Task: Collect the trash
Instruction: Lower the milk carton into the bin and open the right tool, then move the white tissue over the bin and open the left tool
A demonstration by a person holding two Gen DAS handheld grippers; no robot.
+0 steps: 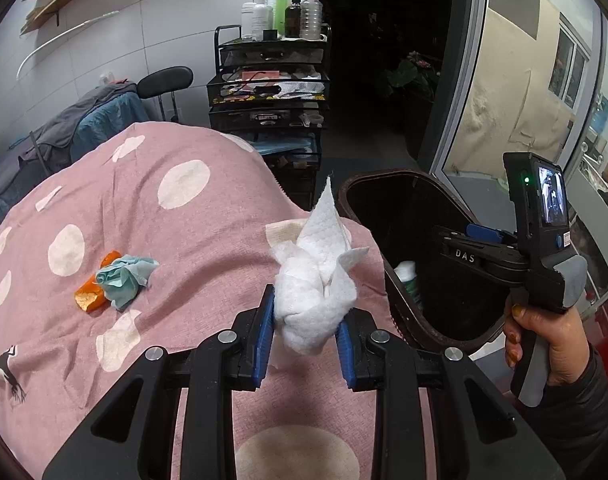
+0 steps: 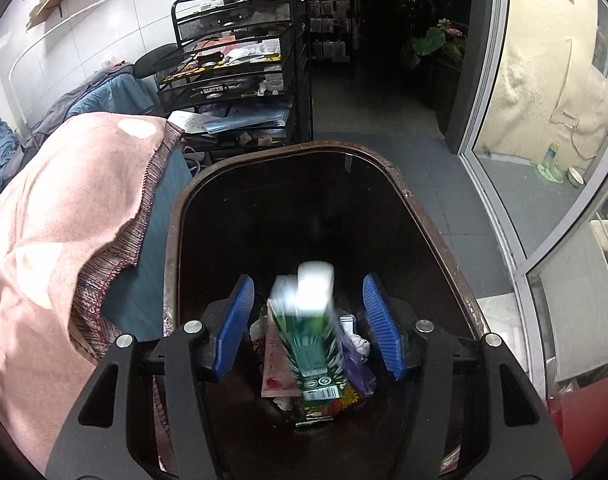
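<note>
1. your left gripper [image 1: 305,330] holds a crumpled white tissue [image 1: 317,280]; the blue fingers [image 1: 264,340] are narrow and pressed on the wad from both sides, and its loose corner stands up toward 12 o'clock.
2. that tissue hangs over the pink dotted blanket [image 1: 144,208], just at the 9 o'clock side of the bin's rim.
3. more trash lies on the blanket toward 9 o'clock from your left gripper: a crumpled teal tissue [image 1: 124,280] touching an orange scrap [image 1: 90,298], well apart from the fingers.
4. the dark trash bin [image 1: 419,320] stands at 3 o'clock of the left gripper, tight against the blanket's edge.
5. in the left wrist view your right hand [image 1: 543,344] grips the handle of the other tool at 3 o'clock, and that tool reaches in over the bin's mouth.
6. your right gripper [image 2: 305,320] points down into the trash bin [image 2: 419,208]; its fingers [image 2: 379,320] stand wide, pressing on nothing.
7. between those fingers, touching neither, a green carton with a white cap [image 2: 309,320] shows blurred, above the litter on the bin's floor.
8. under it lie a pink packet [image 2: 272,368], white crumpled paper [image 2: 357,344] and a purple wrapper [image 2: 359,372].
9. a black wire trolley [image 1: 268,92] with bottles on top stands at 12 o'clock, behind the blanket.
</note>
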